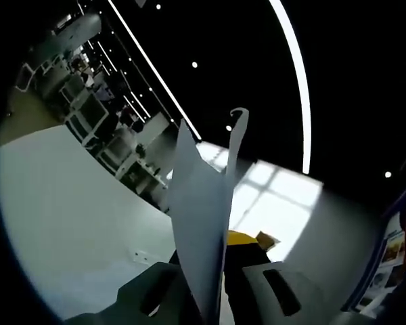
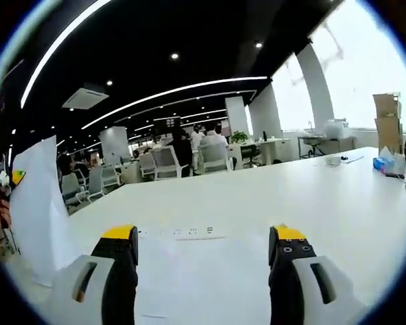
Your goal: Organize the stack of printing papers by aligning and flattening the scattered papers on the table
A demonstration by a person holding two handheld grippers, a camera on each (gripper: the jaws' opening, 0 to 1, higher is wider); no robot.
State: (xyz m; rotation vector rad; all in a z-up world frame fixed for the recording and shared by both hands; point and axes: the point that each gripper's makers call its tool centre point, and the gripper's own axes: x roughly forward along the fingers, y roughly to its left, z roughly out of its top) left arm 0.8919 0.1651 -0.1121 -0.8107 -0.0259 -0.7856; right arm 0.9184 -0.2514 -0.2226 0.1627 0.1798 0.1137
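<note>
The left gripper [image 1: 206, 284] was clamped on a sheaf of papers [image 1: 203, 230], which stood on edge between its jaws, long axis running up and away, the top corner curling over. In the right gripper view the same papers [image 2: 37, 210] stood upright off to the left. The right gripper [image 2: 203, 254] hung open above the white table [image 2: 291, 196], where a sheet [image 2: 196, 271] lay flat between its jaws.
</note>
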